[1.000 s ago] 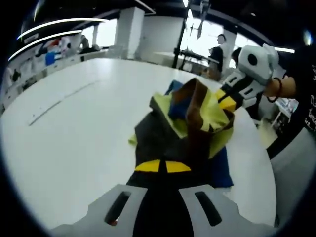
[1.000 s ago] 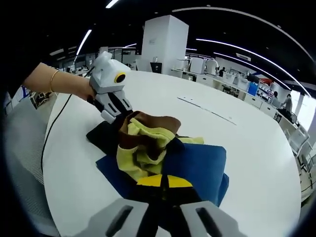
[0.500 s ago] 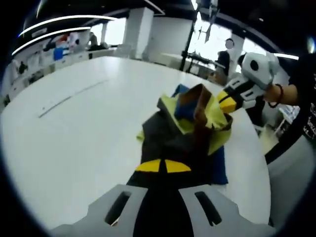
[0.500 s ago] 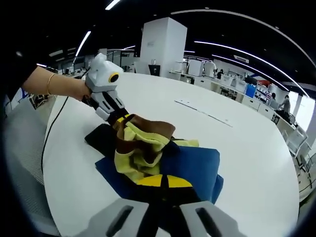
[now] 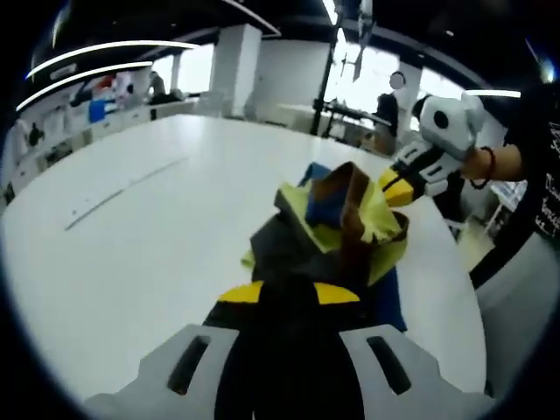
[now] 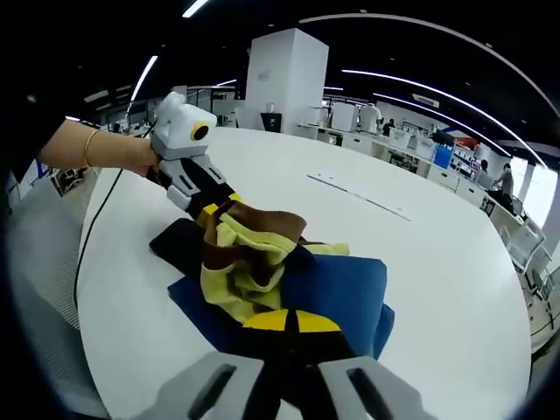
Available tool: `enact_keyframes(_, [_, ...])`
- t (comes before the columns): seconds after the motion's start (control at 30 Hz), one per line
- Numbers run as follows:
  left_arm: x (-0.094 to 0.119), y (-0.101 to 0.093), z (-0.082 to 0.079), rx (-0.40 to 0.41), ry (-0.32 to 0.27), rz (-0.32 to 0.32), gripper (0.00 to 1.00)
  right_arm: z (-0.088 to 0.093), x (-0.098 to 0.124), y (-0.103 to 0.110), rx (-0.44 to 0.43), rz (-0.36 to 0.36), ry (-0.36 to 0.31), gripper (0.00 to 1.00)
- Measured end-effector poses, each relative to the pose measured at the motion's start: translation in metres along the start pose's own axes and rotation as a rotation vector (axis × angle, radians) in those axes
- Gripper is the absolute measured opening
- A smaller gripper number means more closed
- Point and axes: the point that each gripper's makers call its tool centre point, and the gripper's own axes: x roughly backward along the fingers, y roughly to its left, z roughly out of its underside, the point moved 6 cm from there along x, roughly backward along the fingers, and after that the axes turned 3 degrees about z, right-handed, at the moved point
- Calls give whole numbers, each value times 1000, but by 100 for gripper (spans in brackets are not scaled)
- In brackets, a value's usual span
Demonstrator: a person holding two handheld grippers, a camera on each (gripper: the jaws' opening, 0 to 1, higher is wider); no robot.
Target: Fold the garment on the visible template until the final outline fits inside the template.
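1. Cloth from the garment (image 6: 262, 262), a yellow, brown, blue and dark bundle, sits mid-frame in both views, heaped on the white table (image 5: 131, 236).
2. Your right gripper (image 6: 284, 325) is clamped on its near blue-and-dark edge at lower centre, anchoring that side.
3. Your left gripper (image 5: 289, 296) is pinched on the dark edge, so the fabric hangs bunched between both grips.
4. Template lines can't be made out beneath it.
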Motion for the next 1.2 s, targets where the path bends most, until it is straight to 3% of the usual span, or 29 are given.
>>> enact_keyframes(0.73, [-18, 4, -5, -69, 70, 230, 4, 8, -2, -4, -9, 5, 30, 0])
enact_keyframes(1.2, [-17, 3, -6, -57, 73, 227, 0, 9, -2, -4, 3, 12, 33, 0])
